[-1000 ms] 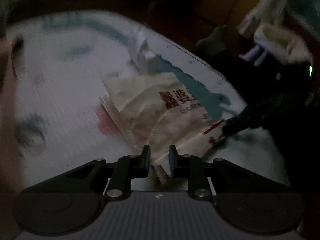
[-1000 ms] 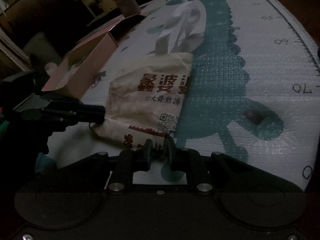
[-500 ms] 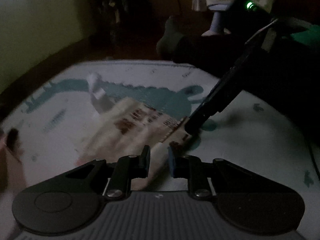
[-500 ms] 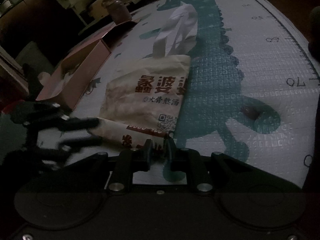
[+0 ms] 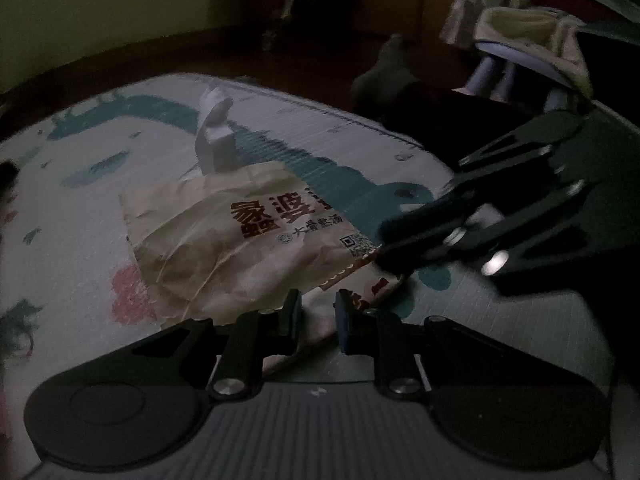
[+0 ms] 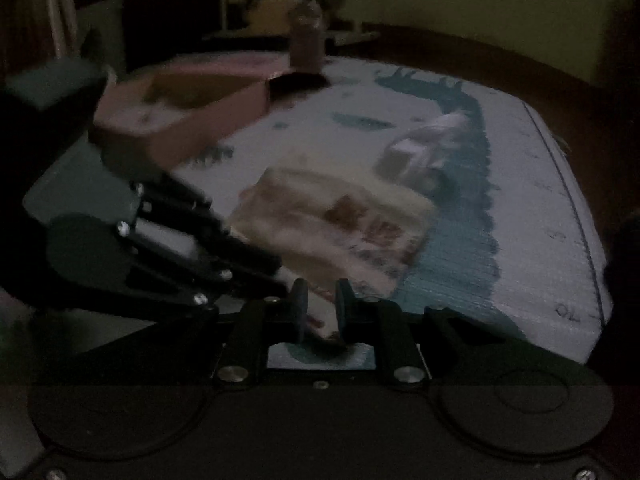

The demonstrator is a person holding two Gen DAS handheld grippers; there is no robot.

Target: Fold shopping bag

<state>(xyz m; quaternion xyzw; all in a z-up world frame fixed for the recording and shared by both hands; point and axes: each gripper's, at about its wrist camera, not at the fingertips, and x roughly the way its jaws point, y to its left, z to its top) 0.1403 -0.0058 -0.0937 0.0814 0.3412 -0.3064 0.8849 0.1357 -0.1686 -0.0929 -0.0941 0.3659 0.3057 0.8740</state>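
Observation:
A beige paper shopping bag (image 5: 240,248) with red characters and white handles (image 5: 214,140) lies flat on a play mat (image 5: 80,208). My left gripper (image 5: 318,316) is shut on the bag's near bottom edge, which is lifted off the mat. My right gripper (image 5: 382,242) comes in from the right and pinches the same edge at its right corner. In the blurred right wrist view, the right gripper (image 6: 321,308) holds that bag (image 6: 340,216) edge between its pads. There the left gripper (image 6: 280,276) sits just to the left of it.
A pink cardboard box (image 6: 180,120) and a brown jar (image 6: 306,36) stand at the mat's far left in the right wrist view. A person's dark leg and sock (image 5: 384,76) rest by the mat's far edge. Light cloth (image 5: 532,36) hangs beyond. The room is dim.
Both grippers have shifted with the bag's bottom edge held. The right one has rolled, so its view now looks across the mat toward the pink box. The left gripper sits closer to it.

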